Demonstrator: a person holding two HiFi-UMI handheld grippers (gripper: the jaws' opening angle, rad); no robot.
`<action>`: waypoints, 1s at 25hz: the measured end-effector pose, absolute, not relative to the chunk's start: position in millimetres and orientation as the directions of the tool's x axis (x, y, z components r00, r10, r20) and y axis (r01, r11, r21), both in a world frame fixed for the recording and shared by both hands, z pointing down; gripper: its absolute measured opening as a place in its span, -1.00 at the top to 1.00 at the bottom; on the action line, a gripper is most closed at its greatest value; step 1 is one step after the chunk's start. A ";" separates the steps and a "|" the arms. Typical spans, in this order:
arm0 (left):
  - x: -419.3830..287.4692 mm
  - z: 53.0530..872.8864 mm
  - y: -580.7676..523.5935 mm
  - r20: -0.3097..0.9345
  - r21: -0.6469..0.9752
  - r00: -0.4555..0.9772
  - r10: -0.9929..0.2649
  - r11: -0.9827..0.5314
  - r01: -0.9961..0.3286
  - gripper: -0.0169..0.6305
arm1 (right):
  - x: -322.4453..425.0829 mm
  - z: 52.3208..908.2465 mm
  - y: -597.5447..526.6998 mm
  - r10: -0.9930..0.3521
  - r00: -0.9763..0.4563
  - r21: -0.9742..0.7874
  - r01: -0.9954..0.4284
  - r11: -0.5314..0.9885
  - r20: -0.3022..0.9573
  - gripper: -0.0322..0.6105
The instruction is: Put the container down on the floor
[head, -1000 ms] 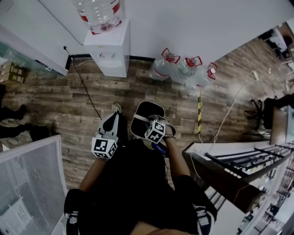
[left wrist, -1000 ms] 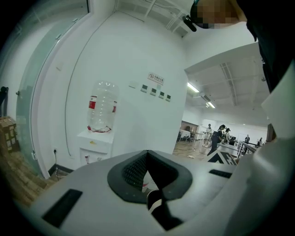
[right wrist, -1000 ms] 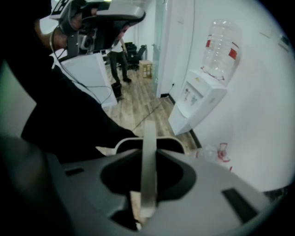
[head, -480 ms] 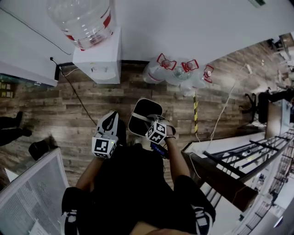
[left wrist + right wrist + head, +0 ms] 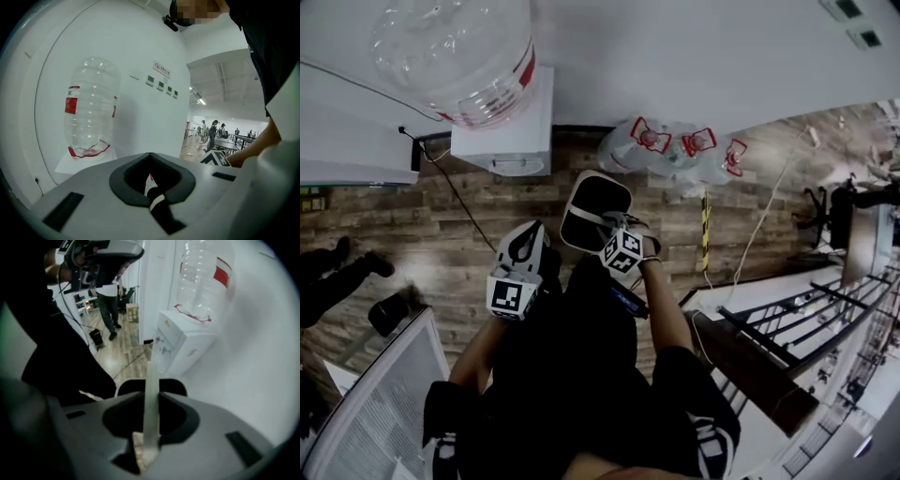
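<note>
Carrying step: the right tool [image 5: 612, 232] is clamped on the rim of the container [image 5: 594, 206], held above the floor [image 5: 441, 258] near the far water dispenser [image 5: 504, 131]. The left tool [image 5: 525, 246] is pressed together, empty. Next it likely needs lowering, then release.

See a white water dispenser [image 5: 511, 131] against the white wall [image 5: 694, 47], topped by a clear upturned bottle [image 5: 455, 56]. Count 3 spare jugs [image 5: 675, 148] with red handles on the wood floor [image 5: 441, 239] beside it.

Over wooden floor [image 5: 394, 234], dark container [image 5: 598, 200] seemingly in right gripper [image 5: 606, 225].
</note>
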State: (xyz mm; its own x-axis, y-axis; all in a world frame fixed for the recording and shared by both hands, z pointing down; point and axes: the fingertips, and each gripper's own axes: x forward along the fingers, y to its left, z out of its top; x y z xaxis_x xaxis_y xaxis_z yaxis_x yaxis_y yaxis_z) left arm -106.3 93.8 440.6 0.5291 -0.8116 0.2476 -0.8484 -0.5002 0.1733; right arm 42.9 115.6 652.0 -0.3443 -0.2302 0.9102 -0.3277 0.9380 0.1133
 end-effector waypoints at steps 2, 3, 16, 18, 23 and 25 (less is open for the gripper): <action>-106.3 442.5 83.0 0.250 0.163 0.515 -0.820 -0.488 -0.857 0.86 | 38.3 656.8 96.4 -0.219 -0.355 0.105 -0.313 0.944 0.909 0.55; -105.0 443.1 76.2 0.254 0.173 0.502 -0.827 -0.472 -0.865 0.86 | 36.8 659.9 85.7 -0.212 -0.360 0.101 -0.304 0.947 0.908 0.55; -80.0 466.2 4.9 0.307 0.162 0.228 -0.924 -0.185 -0.969 0.86 | 31.8 736.5 -21.0 -0.105 -0.381 0.089 -0.059 0.994 0.919 0.55; -74.8 466.3 -2.0 0.302 0.168 0.205 -0.931 -0.160 -0.973 0.86 | 27.8 752.1 -33.2 -0.096 -0.382 0.090 -0.034 0.995 0.919 0.55; -60.1 480.3 -11.5 0.303 0.181 0.205 -0.931 -0.155 -0.971 0.86 | 24.6 793.4 -56.3 -0.100 -0.391 0.095 -0.032 0.995 0.915 0.55; -58.3 490.0 -17.2 0.310 0.183 0.218 -0.925 -0.167 -0.969 0.86 | 21.8 809.5 -67.9 -0.115 -0.398 0.107 -0.041 0.993 0.910 0.56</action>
